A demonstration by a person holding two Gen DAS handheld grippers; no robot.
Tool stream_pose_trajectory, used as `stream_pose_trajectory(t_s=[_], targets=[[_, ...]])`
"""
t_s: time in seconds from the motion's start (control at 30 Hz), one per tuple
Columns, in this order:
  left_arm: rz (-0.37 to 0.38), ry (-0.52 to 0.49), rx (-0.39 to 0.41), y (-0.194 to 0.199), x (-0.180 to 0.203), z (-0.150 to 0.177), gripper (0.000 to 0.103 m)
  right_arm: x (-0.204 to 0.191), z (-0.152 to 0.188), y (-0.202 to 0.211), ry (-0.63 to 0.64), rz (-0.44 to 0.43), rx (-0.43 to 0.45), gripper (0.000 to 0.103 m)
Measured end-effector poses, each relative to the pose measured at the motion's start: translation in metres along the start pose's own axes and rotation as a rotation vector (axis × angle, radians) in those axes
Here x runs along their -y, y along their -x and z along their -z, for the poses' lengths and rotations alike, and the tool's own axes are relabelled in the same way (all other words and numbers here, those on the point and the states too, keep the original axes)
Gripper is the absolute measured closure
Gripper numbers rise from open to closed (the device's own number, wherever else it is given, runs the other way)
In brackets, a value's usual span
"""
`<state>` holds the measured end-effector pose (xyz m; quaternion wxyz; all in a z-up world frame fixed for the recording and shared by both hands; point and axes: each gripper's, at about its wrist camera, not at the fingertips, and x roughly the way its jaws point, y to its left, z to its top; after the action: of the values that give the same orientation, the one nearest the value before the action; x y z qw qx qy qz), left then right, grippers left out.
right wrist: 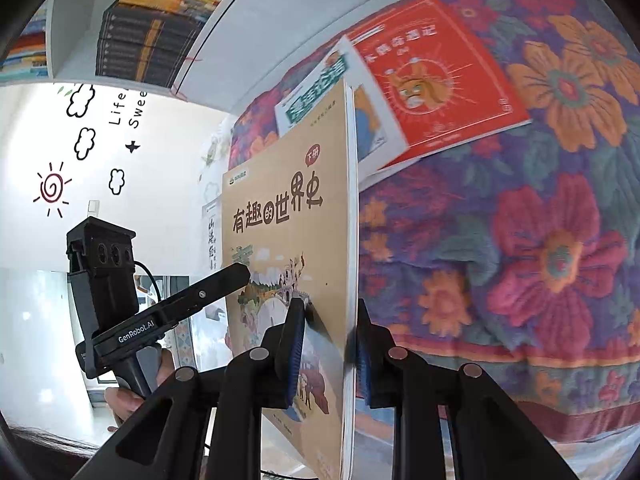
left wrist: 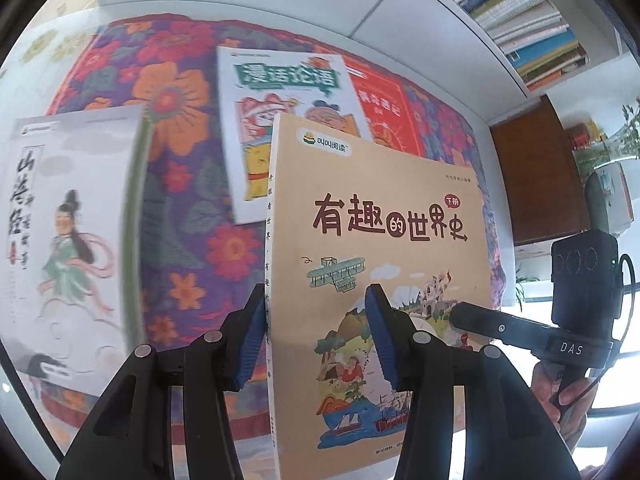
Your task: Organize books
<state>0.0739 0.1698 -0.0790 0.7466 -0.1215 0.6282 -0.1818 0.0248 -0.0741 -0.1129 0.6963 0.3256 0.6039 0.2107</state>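
A tan book [left wrist: 380, 208] with dark red title characters and a cartoon cover hangs upright above the floral cloth [left wrist: 180, 92]. My left gripper [left wrist: 316, 300] is shut on it at the spine edge, one blue pad behind the spine and one on the cover. My right gripper [right wrist: 330, 312] is shut on the same tan book [right wrist: 288, 208] at its page edge. One finger [left wrist: 480, 320] of the right gripper lies on the cover; the other is hidden behind the book. A finger [right wrist: 216, 284] of the left gripper reaches the cover from the left.
On the cloth lie a white book with a robed figure [left wrist: 68, 220], a white comic book with a green title [left wrist: 280, 120] and a red book [left wrist: 384, 108]. White shelves packed with books [left wrist: 520, 12] stand behind, a brown cabinet [left wrist: 532, 168] at the right.
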Motion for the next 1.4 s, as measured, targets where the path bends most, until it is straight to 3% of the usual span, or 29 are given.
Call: stream_pose_trajectory(t_s=[0.87, 1.4], targets=[[-0.033, 0.105, 0.080, 0.079, -0.159, -0.023, 0.058, -0.118, -0.011, -0.123, 0.065, -0.007, -0.064, 0.079], [-0.070, 0.151, 0.069, 0.075, -0.221, -0.038, 0.058, -0.145, -0.023, -0.181, 0.083, 0.019, -0.119, 0.079]])
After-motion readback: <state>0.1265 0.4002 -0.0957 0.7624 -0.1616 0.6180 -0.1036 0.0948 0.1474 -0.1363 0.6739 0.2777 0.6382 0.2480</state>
